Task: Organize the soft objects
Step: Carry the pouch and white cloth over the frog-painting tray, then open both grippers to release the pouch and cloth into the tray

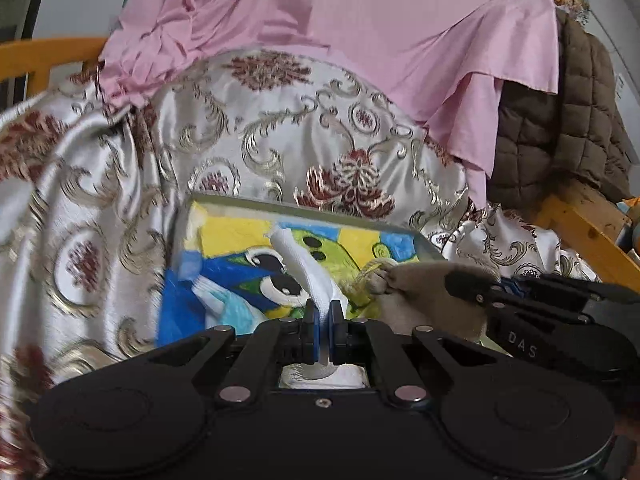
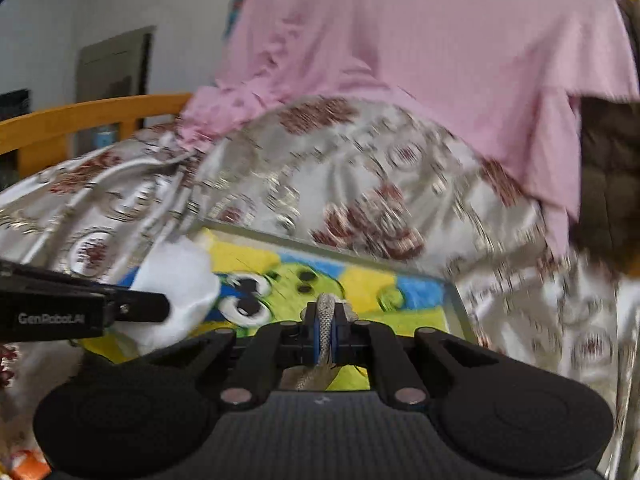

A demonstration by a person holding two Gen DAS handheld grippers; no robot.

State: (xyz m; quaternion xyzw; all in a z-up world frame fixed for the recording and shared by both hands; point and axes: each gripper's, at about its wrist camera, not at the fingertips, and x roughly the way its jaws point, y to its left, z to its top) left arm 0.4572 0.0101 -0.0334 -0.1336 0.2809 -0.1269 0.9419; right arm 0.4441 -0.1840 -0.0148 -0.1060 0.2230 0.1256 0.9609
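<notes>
Left gripper pinches white sock before draped floral cloth.

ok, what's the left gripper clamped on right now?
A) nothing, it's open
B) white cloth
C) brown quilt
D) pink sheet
B: in the left wrist view the left gripper is shut on a strip of white cloth that rises from between its fingers, over the cartoon towel; the pink sheet and brown quilt lie well behind.
</notes>
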